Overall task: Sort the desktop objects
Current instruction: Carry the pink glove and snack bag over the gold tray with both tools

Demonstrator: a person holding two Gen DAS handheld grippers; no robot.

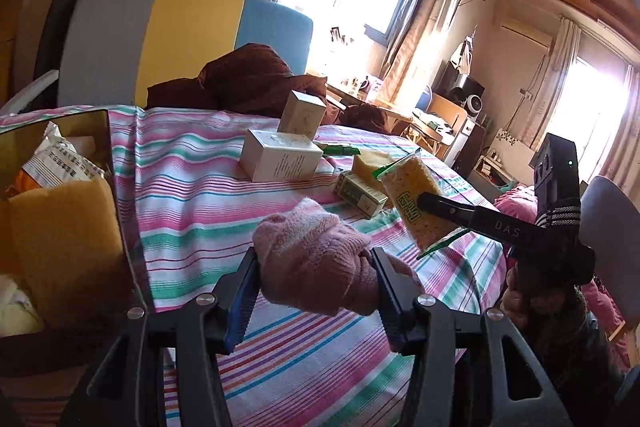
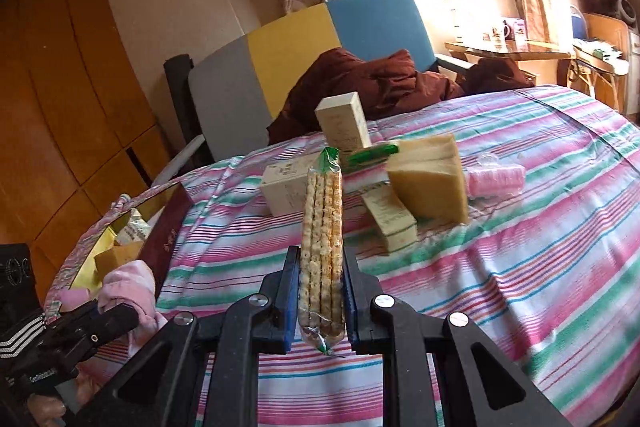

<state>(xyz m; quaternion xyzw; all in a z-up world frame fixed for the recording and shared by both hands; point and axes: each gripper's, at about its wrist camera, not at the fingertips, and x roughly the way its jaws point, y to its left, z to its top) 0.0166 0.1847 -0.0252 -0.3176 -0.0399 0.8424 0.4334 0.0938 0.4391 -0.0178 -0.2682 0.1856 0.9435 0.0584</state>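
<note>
The left gripper is clamped on a pink knitted glove above the striped desk, beside an open box; the right gripper grips a cracker packet upright, near white cartons

Your clearest room is the striped cloth on the near right of the desk: bare from the near edge up to the cluster. At the centre, far from you, white boxes, a tall box, a small carton and tan wedges stand touching or just beside each other, with no gap for jaws. A pink roll lies just right of them. The open box blocks the left edge, already crowded inside.
</note>
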